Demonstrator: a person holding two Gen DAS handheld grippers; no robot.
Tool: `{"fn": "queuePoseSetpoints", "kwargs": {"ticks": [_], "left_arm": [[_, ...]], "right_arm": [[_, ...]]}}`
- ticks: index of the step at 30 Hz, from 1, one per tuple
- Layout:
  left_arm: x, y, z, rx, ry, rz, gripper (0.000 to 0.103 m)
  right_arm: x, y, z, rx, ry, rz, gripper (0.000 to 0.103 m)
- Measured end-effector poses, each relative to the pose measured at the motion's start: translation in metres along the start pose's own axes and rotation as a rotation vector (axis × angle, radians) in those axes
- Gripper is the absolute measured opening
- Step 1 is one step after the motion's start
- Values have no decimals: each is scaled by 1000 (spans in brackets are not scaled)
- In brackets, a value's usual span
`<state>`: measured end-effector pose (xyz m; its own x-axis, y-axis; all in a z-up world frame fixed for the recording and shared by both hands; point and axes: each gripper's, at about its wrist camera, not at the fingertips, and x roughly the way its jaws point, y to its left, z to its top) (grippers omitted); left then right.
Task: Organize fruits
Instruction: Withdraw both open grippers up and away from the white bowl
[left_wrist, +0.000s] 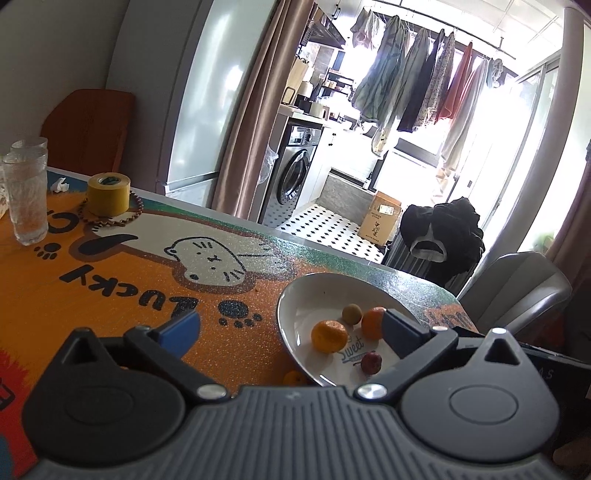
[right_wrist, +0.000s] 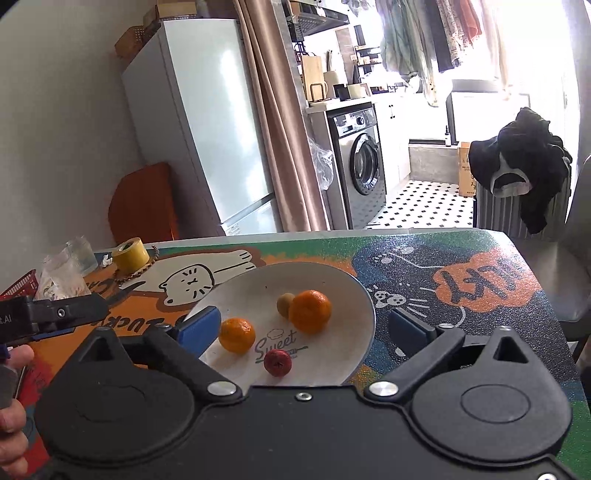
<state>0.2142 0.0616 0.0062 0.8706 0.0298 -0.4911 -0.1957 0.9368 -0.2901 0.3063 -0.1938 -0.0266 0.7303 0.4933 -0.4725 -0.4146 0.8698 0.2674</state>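
Note:
A white plate (right_wrist: 236, 291) marked "Sweet" sits on the colourful tablecloth. On it lie two oranges (right_wrist: 237, 335) (right_wrist: 309, 311), a small tan fruit (right_wrist: 285, 303) and a small red fruit (right_wrist: 277, 362). The left wrist view shows the same plate (left_wrist: 314, 291) with oranges (left_wrist: 328, 336) (left_wrist: 373, 322), the tan fruit (left_wrist: 351, 314) and the red fruit (left_wrist: 370, 362). Another orange (left_wrist: 294, 378) lies on the table beside the plate's near rim. My left gripper (left_wrist: 291, 328) is open and empty. My right gripper (right_wrist: 304, 328) is open and empty, above the plate.
A yellow tape roll (left_wrist: 108, 194) ringed by a bead bracelet and a glass (left_wrist: 26, 201) stand at the far left. A red basket (right_wrist: 18, 284) is at the left edge. A grey chair (left_wrist: 517, 291) stands past the table's right end.

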Motion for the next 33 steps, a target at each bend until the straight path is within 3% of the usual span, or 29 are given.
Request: {"fn": "queuePoseSetpoints", "kwargs": {"ticks": [22,33], "left_arm": [[-67,-6,-19,58,-49,-18,103],[-80,-2,-34,60,-23,-11,103]], "right_arm": [[-63,21,-13,-42,-56,20,103],[-76,25,-25,-44,-39,43,103]]}}
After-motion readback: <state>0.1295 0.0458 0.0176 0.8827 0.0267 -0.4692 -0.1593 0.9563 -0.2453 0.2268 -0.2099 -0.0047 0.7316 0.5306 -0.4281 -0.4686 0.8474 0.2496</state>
